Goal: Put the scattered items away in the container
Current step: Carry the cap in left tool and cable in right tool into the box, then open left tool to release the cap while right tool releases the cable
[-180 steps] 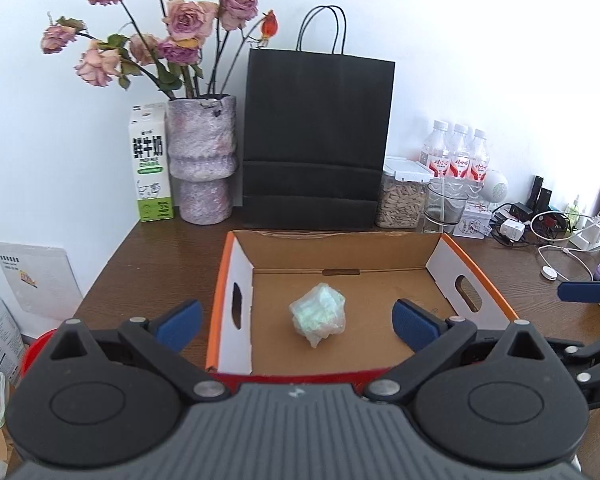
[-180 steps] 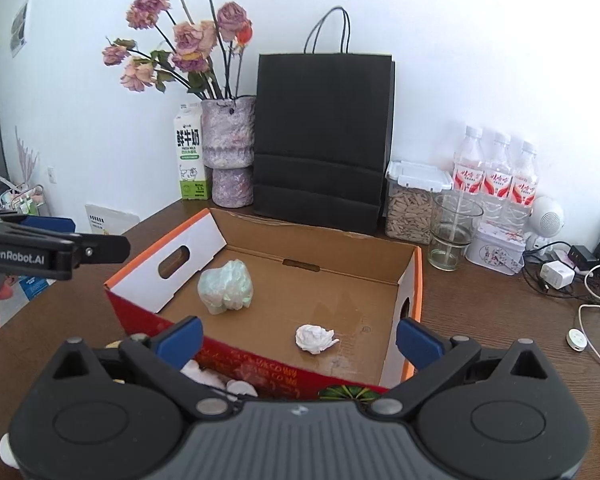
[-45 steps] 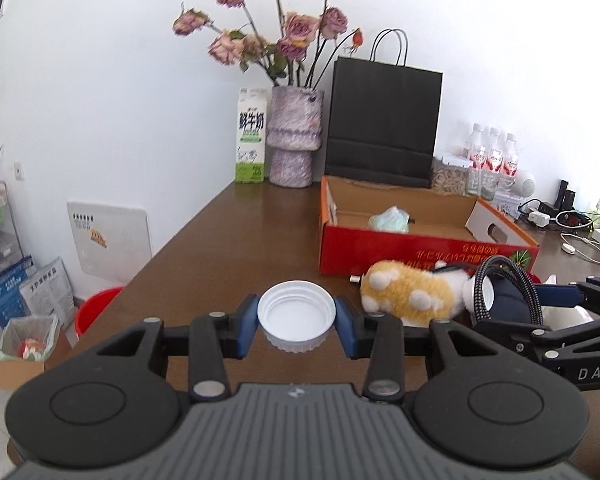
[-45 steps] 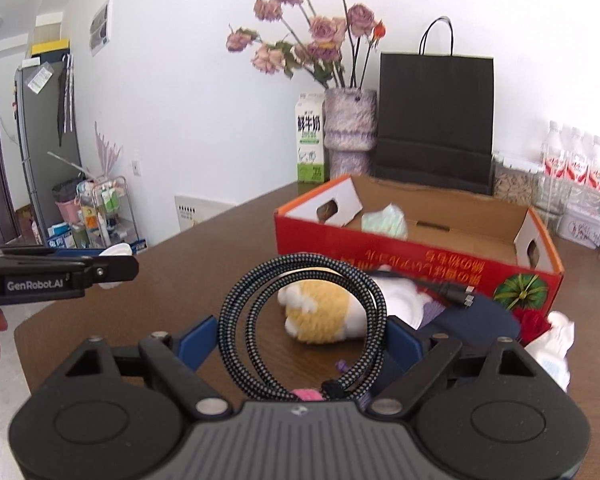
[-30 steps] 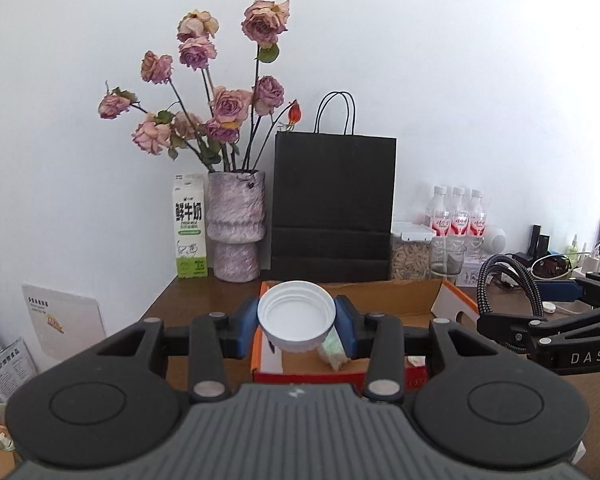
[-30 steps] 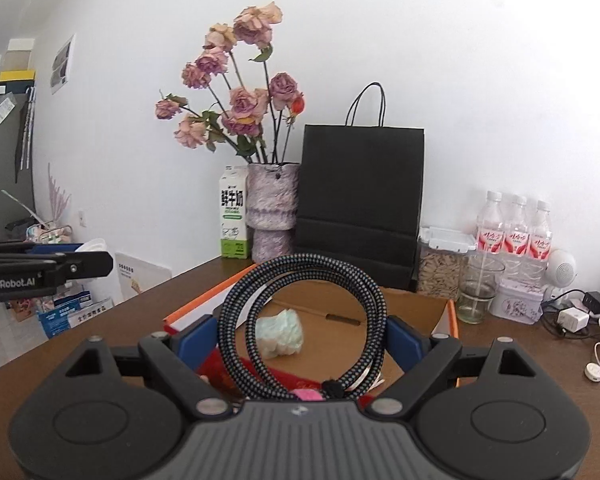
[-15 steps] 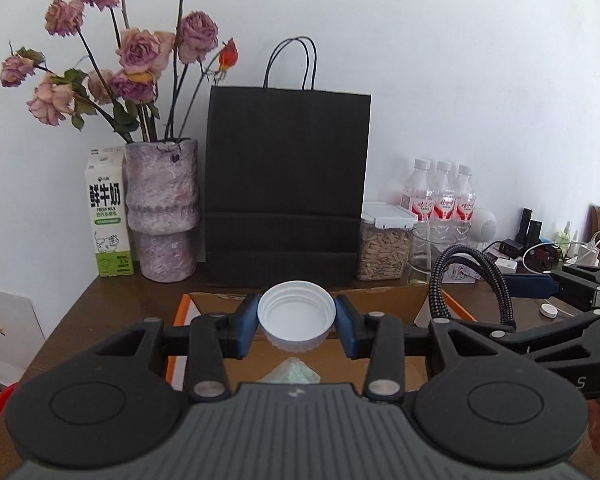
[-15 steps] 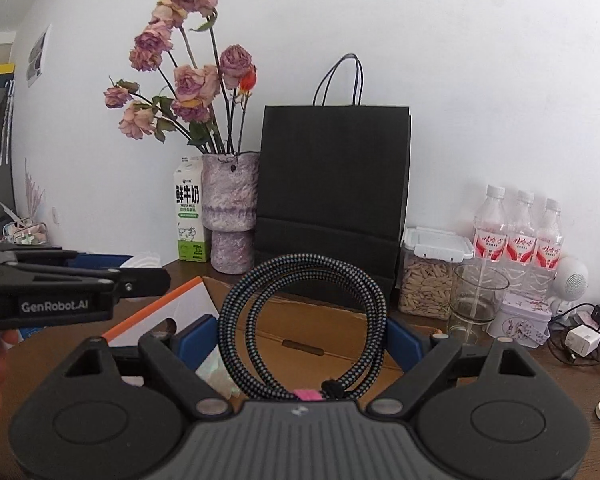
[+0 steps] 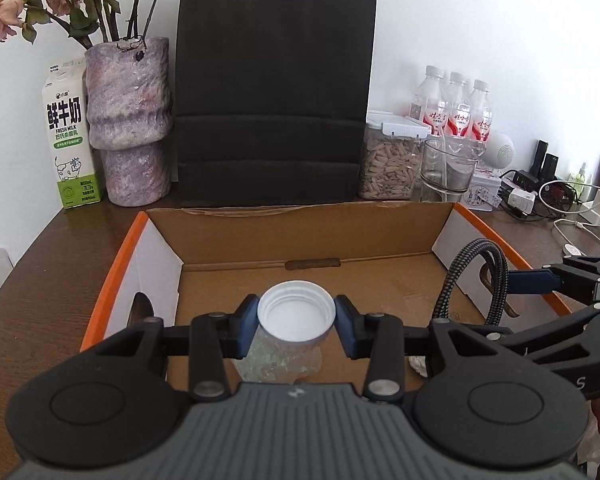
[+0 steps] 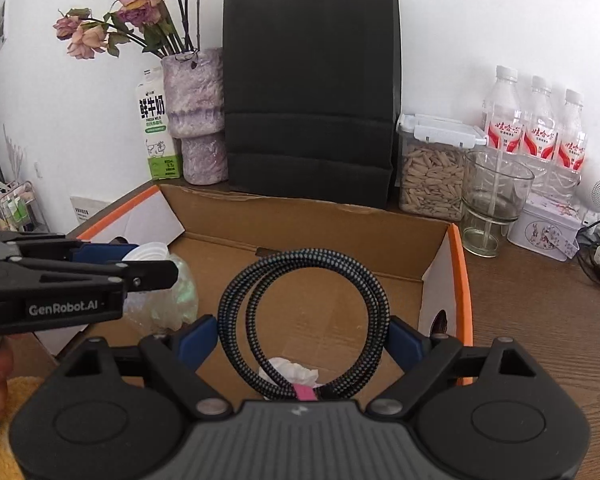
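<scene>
the cardboard box (image 9: 160, 248) sits open on the brown table (image 9: 40, 264) in front of the black paper bag (image 9: 276, 92), and both hands hover over it, so this round looks close to the drop. the right gripper (image 10: 302, 340) pinches a coiled braided cable (image 10: 304, 320) across its wide-set pads, the left gripper (image 9: 296, 320) clamps a white cap (image 9: 296, 314), neither let go yet. inside lie a crumpled plastic wad (image 10: 168, 300) at near left and a white tissue ball (image 10: 288, 370) nearer; a yellow plush (image 10: 4, 432) waits outside.
</scene>
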`<state>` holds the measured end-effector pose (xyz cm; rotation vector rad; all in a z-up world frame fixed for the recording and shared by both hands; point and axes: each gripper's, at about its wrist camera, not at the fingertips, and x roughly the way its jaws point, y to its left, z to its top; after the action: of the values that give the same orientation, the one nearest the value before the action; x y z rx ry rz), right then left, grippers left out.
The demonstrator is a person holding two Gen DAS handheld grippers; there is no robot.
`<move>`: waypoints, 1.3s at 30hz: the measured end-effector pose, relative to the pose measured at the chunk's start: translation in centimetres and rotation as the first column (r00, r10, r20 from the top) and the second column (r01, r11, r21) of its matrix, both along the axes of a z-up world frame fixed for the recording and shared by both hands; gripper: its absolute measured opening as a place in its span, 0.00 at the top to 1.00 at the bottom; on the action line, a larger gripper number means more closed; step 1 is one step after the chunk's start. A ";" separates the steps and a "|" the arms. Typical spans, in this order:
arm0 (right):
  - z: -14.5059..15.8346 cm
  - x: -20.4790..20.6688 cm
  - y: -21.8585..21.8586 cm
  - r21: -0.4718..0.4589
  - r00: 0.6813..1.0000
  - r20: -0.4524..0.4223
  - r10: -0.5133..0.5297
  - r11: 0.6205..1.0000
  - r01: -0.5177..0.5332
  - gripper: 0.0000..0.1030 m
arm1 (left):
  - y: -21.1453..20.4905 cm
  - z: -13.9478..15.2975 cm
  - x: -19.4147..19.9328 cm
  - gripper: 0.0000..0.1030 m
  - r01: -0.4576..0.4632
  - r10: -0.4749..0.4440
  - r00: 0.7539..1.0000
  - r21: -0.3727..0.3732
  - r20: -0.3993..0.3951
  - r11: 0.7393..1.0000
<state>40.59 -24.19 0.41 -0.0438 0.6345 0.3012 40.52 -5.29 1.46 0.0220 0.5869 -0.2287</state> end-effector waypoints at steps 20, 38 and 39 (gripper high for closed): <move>0.8 -0.3 -0.6 -0.009 0.999 -0.015 -0.029 1.000 0.029 0.00 | -1.5 1.7 -2.3 0.00 -0.097 0.077 0.984 0.123 0.160 0.988; 3.3 -4.9 -2.0 -0.005 0.995 0.068 -0.079 0.997 0.079 0.00 | 0.7 4.9 -7.8 0.00 -0.125 0.114 0.967 0.036 0.228 0.991; 3.6 -5.4 -2.1 -0.004 0.994 0.071 -0.080 0.997 0.080 0.00 | 0.9 5.1 -8.3 0.00 -0.130 0.119 0.966 0.033 0.229 0.991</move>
<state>35.15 -26.28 3.96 -0.0353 0.5650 0.2190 32.21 -4.36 6.53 0.0568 0.3646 -0.0876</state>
